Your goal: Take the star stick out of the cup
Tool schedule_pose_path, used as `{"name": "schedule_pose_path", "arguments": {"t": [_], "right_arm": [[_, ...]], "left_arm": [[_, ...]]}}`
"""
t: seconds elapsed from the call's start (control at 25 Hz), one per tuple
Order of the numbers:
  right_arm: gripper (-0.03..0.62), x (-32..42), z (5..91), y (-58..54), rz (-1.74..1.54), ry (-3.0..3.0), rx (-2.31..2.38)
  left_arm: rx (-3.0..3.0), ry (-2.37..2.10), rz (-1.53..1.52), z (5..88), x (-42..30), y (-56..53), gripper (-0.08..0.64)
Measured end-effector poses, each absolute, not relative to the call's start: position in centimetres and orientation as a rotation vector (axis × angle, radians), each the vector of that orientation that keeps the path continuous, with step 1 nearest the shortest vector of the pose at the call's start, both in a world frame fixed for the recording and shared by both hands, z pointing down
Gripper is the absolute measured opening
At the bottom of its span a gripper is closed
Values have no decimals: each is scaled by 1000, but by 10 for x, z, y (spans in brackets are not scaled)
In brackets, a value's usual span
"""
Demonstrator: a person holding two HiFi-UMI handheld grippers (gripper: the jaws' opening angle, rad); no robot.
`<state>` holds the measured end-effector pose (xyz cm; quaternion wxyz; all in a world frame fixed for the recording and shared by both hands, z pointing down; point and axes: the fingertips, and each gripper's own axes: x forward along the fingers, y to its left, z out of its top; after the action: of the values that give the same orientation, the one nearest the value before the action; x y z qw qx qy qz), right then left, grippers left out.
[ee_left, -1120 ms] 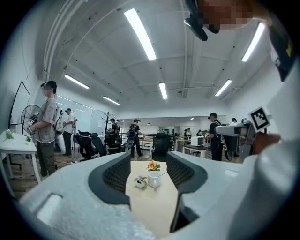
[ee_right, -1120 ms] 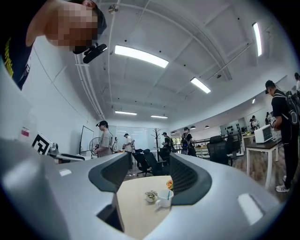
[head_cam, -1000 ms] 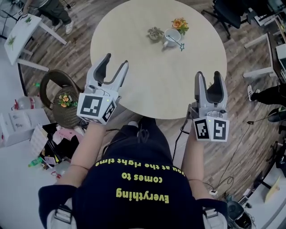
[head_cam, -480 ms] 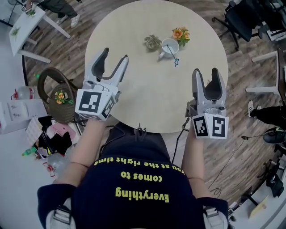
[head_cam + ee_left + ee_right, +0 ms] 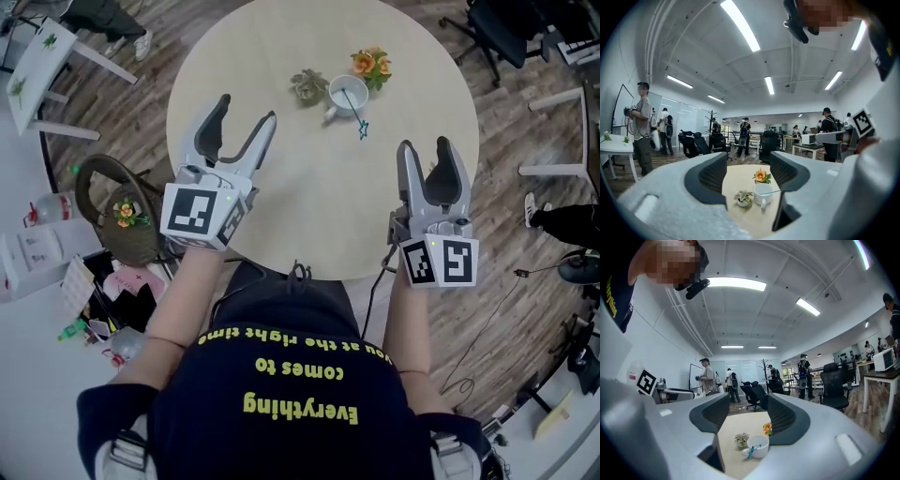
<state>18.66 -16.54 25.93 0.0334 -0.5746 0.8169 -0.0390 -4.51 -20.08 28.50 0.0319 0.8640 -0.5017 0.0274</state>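
The left gripper [image 5: 246,111] hangs over the near-left part of the round table [image 5: 309,197]. Its jaws stand wide apart and are opening, and nothing is between them. The right gripper [image 5: 425,145] hangs over the table's near-right edge. Its jaws are also wide apart but are closing a little, and they too hold nothing.

The white cup [image 5: 345,92] stands on the table well ahead of both grippers, ahead and to the right of the left one and ahead and to the left of the right one. The star stick [image 5: 356,111] sits in the cup and leans over its rim toward the right gripper, with its blue star end hanging outside on that side. A small green plant [image 5: 307,84] stands just beside the cup, on the left gripper's side. An orange flower [image 5: 368,62] stands just beyond the cup.

In the left gripper view the cup [image 5: 762,193] shows far off between the two jaws, and the stick [image 5: 771,191] lies across its mouth. The right gripper view frames the cup [image 5: 757,445] in the same way.
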Motion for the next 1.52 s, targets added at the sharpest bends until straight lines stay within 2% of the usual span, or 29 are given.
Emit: {"name": "schedule_pose_path", "arguments": {"t": [1.52], "right_arm": [[259, 162, 367, -232, -410, 2575, -1859]], "left_arm": [[2651, -1365, 151, 352, -30, -272, 311]]}}
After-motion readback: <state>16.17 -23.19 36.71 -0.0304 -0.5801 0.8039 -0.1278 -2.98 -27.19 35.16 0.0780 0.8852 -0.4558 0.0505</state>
